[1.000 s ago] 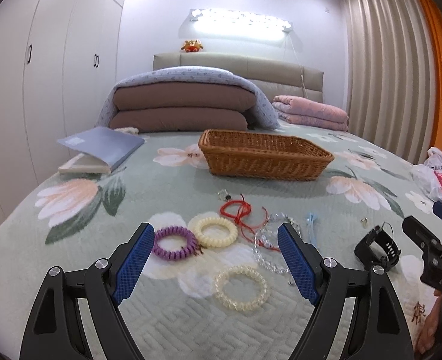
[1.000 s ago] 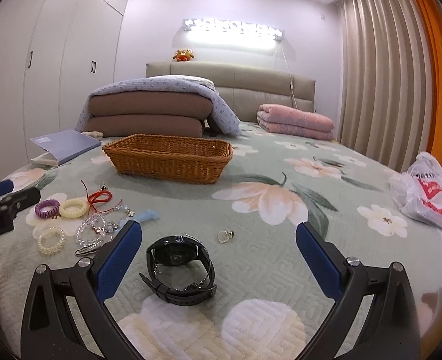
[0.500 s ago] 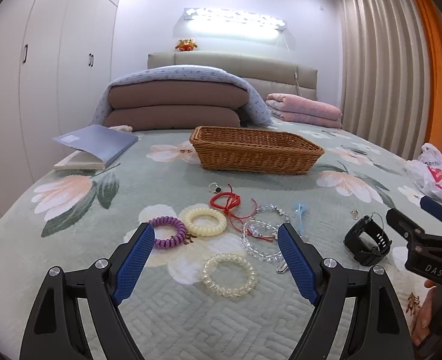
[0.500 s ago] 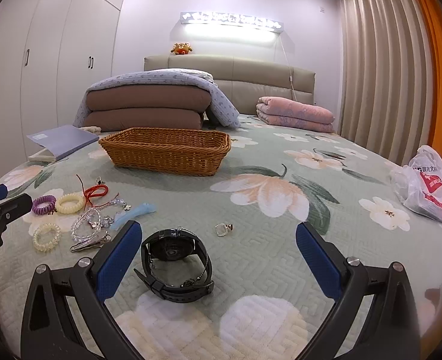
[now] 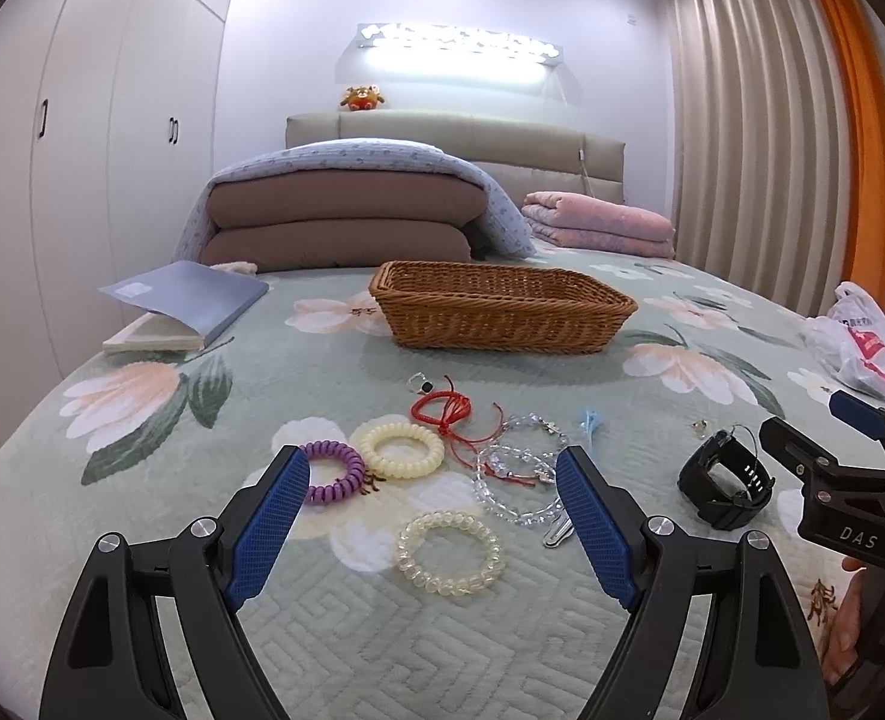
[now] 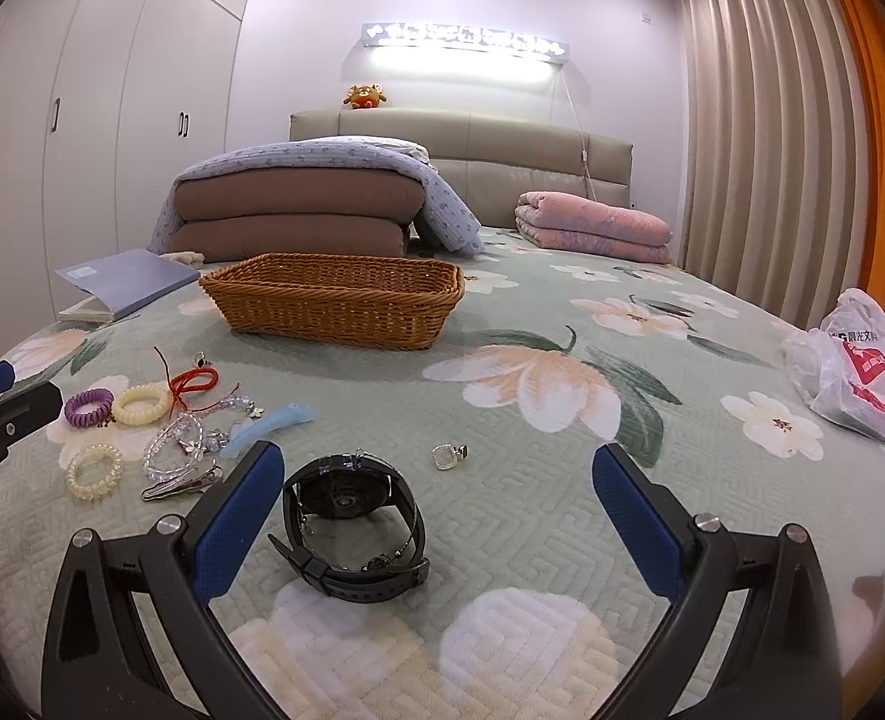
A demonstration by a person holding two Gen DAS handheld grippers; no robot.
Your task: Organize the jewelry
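Altogether three coil hair ties lie at lower centre: purple [image 5: 329, 471], cream [image 5: 396, 449], clear [image 5: 449, 552]; one watch [image 6: 355, 525], one basket [image 5: 502, 315]. Left claw [image 5: 430, 531] and right claw [image 6: 436, 525] both spread, empty.

I note a bed [image 6: 562, 516] with a green floral quilt. On it: a blue book [image 5: 187, 300] at far left, folded brown bedding [image 6: 289, 219] under a lavender blanket [image 5: 358, 156], a pink folded blanket [image 6: 592, 228], a plastic bag [image 6: 862, 372]. A plush toy [image 5: 361, 97] tops the headboard [image 6: 502, 138].
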